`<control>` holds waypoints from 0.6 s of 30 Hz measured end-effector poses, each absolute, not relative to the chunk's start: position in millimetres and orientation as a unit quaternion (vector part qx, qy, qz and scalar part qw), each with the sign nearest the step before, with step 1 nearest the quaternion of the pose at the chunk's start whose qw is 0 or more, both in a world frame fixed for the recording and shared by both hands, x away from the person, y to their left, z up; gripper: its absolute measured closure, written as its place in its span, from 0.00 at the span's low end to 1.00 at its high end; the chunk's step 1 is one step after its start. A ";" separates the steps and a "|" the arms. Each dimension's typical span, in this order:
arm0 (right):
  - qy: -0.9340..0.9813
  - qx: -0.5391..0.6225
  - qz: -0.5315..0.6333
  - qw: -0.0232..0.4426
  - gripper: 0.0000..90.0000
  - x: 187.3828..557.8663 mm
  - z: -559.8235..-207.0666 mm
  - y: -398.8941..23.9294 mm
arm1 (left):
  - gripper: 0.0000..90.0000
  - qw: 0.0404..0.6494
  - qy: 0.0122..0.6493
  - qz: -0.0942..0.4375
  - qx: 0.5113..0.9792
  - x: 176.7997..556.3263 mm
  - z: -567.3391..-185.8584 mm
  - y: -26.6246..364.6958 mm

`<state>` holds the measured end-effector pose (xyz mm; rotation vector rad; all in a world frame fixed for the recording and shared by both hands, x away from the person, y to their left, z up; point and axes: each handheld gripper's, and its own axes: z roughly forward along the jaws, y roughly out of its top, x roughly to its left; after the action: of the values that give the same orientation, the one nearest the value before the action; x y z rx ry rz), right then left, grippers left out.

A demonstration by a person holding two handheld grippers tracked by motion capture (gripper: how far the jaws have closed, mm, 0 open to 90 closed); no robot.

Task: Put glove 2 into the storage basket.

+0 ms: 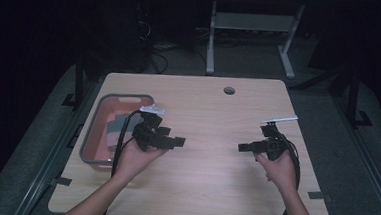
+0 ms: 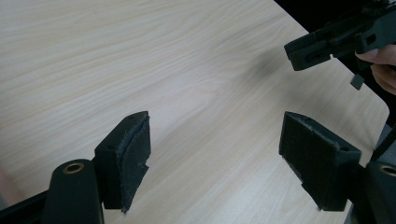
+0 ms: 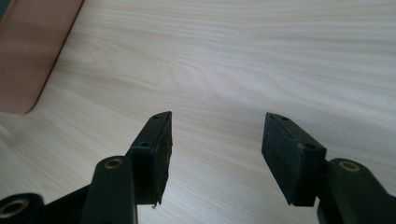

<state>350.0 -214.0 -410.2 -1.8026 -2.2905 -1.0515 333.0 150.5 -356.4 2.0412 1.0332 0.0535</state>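
High view, nearest first: shows two forearms coming in from the bottom edge, each hand wrapped round a gripper above the bare tabletop [image 1: 203, 188]. Finds the left gripper [image 1: 179, 142] spread wide and pinching nothing, tips pointed toward the middle of the tabletop. Finds the right gripper [image 1: 243, 147] likewise spread and empty, tips facing the left one, the two well apart. Confirms both from the gripper views: open jaws, plain wood grain between the pads, no object within reach of either.

Places the likely object of the work in the tub [image 1: 91, 131], grey-rimmed and reddish inside, at the left side of the tabletop, just beside the left hand. Holds a dark grey item [image 1: 113, 128] lying on its floor. Judged from this: nothing picked up, nothing laid out on the wood, so barely begun; reaching into the tub, grasping and lifting out all left to do.

Hard to make out: the grey item, too dim and small to name, possibly folded cloth, partly covered by the left gripper's cable. Cannot tell whether more lies under it. Farther off, a round hole [image 1: 229, 90] near the far edge, then desk legs [image 1: 211, 38] on a dark floor, the rest lost in shadow.
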 end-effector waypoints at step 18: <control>-0.731 -0.596 -0.331 0.022 0.47 333.6 -428.1 -234.9 | 0.27 0.416 0.391 0.008 0.821 318.5 -376.1 129.4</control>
<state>333.6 -234.9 -428.1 -1.8465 -2.2654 -1.0266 318.5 129.4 -376.1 2.0607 0.9814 0.0196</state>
